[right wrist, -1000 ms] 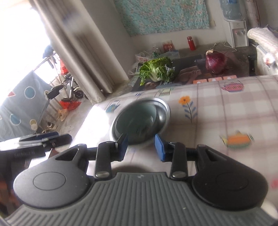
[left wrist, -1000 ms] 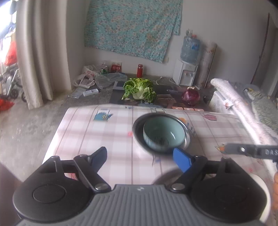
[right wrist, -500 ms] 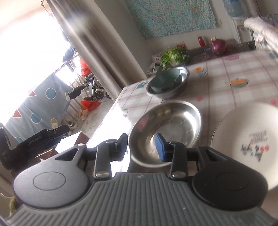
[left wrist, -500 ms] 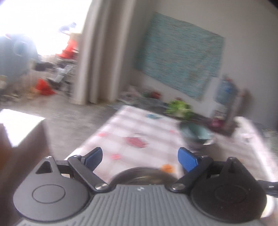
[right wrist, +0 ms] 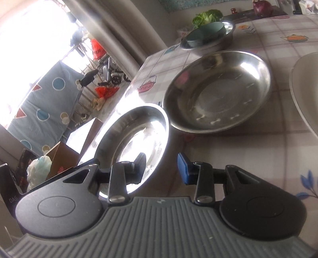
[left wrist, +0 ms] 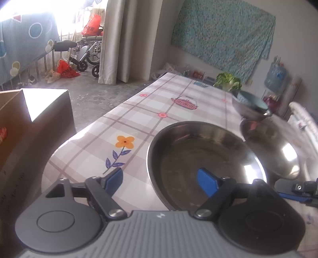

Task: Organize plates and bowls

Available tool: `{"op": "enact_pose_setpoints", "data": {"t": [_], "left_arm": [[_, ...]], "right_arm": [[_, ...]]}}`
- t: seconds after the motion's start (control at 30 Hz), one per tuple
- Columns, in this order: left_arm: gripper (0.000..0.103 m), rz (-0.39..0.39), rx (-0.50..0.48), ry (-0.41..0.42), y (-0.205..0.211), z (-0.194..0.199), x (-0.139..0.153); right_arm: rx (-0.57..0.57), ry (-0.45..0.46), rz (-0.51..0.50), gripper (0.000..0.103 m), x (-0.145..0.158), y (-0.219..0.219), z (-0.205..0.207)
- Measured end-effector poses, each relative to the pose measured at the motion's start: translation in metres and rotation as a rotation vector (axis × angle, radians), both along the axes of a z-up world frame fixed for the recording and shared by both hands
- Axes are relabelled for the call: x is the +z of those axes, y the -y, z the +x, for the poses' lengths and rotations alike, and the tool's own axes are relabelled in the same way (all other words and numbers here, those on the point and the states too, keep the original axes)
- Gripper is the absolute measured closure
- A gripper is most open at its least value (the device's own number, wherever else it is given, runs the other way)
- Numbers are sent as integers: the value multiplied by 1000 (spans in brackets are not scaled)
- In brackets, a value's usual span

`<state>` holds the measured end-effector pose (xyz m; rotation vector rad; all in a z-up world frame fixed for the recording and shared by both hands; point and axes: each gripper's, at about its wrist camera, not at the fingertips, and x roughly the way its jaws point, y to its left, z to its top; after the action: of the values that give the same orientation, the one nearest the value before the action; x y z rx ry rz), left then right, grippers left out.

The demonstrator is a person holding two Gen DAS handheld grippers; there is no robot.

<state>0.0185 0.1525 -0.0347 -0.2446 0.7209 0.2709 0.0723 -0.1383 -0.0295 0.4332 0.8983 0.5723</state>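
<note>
Left wrist view. Ahead, a checked table (left wrist: 159, 103) with a near plate (left wrist: 202, 158) of steel at its near end. Just right of that, touching or almost touching it, a far plate (left wrist: 272, 146), also steel. Farther back on the right, a steel bowl (left wrist: 248, 113) with a teal bowl (left wrist: 251, 100) inside it, and beyond those a cabbage (left wrist: 228, 81). Off the table's left side, on the floor, a box (left wrist: 29, 119). Left gripper (left wrist: 160, 182) spread wide and closing, astride the near plate's near-left rim: right pad above the plate's inside, left pad outside over the cloth, neither pressing on steel. At the right edge, low, part of the right gripper (left wrist: 298, 188), pointing in toward the same plate.

Right wrist view. Right gripper (right wrist: 162, 168) with a narrow gap between its pads, set across the near plate's (right wrist: 135, 142) right rim: left pad over the inside, right pad outside; no clear pinch on the rim. Beyond, close to that plate, the far plate (right wrist: 218, 89), larger in this view. At the right edge, part of a white plate (right wrist: 306, 95). Far back, the steel bowl (right wrist: 218, 42) holding the teal bowl (right wrist: 206, 31), then the cabbage (right wrist: 206, 16) and an onion (right wrist: 262, 7). All dishes on the table (right wrist: 288, 51).
</note>
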Motion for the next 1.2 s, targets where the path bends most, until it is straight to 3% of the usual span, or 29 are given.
{"op": "enact_pose_setpoints", "data": {"t": [0.2, 0.33, 0.4, 0.47, 0.7, 0.93, 1.2], "left_arm": [[46, 27, -4, -112, 1, 19, -17], [56, 61, -33, -131, 7, 22, -20], [70, 63, -54, -134, 10, 21, -18], [73, 60, -71, -129, 12, 21, -17], [73, 67, -97, -130, 19, 8, -14], [73, -18, -164, -71, 16, -21, -14], [71, 33, -133, -47, 17, -24, -10]], "right_arm": [[17, 3, -74, 69, -3, -28, 20], [8, -5, -104, 71, -11, -38, 26], [11, -4, -113, 77, -14, -43, 27], [17, -12, -114, 84, -18, -46, 30], [34, -10, -123, 89, -20, -44, 25], [37, -26, -107, 89, -22, -24, 4], [43, -27, -84, 87, -25, -12, -11]]}}
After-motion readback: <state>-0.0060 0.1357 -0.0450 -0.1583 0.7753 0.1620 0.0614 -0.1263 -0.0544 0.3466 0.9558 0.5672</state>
